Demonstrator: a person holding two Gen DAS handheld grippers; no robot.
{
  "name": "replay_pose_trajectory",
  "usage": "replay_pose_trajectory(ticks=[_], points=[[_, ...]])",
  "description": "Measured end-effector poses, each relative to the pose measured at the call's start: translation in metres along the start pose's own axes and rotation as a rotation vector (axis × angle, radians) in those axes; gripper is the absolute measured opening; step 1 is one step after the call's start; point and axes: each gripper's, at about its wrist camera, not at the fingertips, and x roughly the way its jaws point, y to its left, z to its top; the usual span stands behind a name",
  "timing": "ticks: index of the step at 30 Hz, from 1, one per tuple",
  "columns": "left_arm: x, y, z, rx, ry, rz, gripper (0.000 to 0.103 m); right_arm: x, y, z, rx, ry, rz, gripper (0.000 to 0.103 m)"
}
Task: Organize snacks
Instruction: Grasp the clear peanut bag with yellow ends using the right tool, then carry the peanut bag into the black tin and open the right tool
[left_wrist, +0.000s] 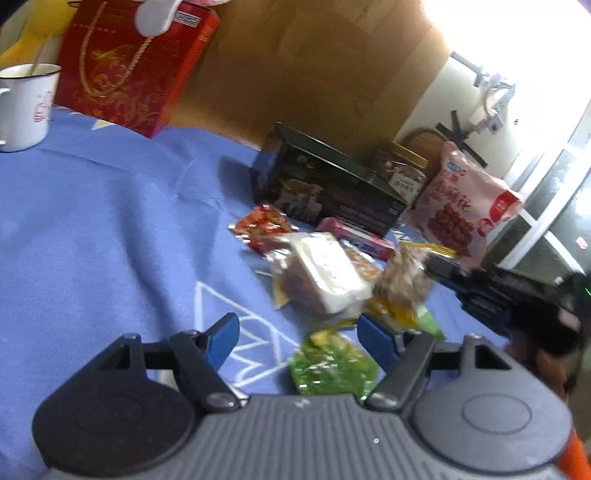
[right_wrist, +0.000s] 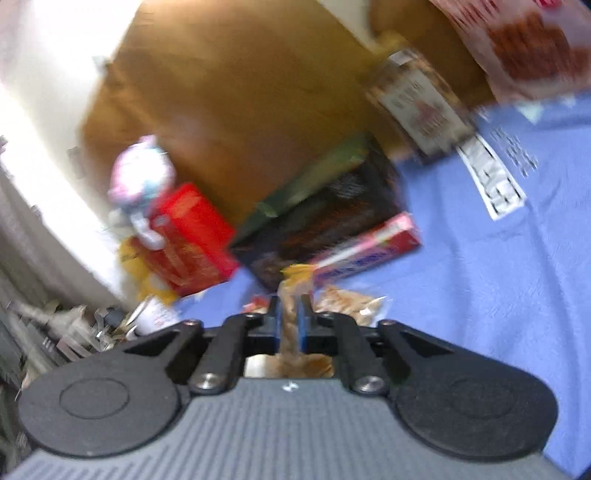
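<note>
A heap of small snack packets lies right of centre in the left wrist view, on a counter covered in blue cloth. Among them: a white-topped cake packet, a red packet behind it, a green packet at the lower edge, and a brownish clear packet to the right. The right tool, seen blurred in its own view, is closed tight on that brownish packet, blue pads pressing both sides. The left tool hovers wide open above the green packet, gripping nothing. Behind the heap stand a dark box, a pink box and a large pink bag; a red gift bag and white mug sit upper left
</note>
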Motion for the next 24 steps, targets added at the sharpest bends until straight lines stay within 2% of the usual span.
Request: replay_pose_trajectory(ticks=[4, 7, 9, 10, 12, 15, 20, 24], points=[[0.002, -0.015, -0.002, 0.029, 0.011, -0.055, 0.072, -0.049, 0.003, -0.025, 0.015, -0.012, 0.095, 0.010], [0.007, -0.031, -0.007, 0.070, 0.052, -0.112, 0.072, -0.067, -0.010, -0.044, 0.018, 0.046, 0.097, 0.012], [0.014, -0.044, -0.011, 0.105, 0.087, -0.145, 0.072, -0.074, -0.023, -0.055, 0.057, 0.066, 0.066, 0.016], [0.018, -0.051, -0.014, 0.122, 0.103, -0.151, 0.072, -0.080, -0.030, -0.059, 0.083, 0.058, 0.021, 0.019], [0.021, -0.061, -0.019, 0.137, 0.129, -0.176, 0.072, -0.091, -0.034, -0.067, 0.080, 0.025, -0.017, 0.040], [0.023, -0.072, -0.028, 0.140, 0.184, -0.231, 0.072, -0.105, -0.030, -0.072, 0.023, -0.002, -0.029, 0.047], [0.027, -0.074, -0.042, 0.102, 0.274, -0.266, 0.072, -0.102, -0.032, -0.061, -0.004, -0.024, -0.033, 0.047], [0.038, -0.075, -0.050, 0.052, 0.326, -0.285, 0.072, -0.091, -0.037, -0.064, -0.044, 0.015, -0.019, 0.042]])
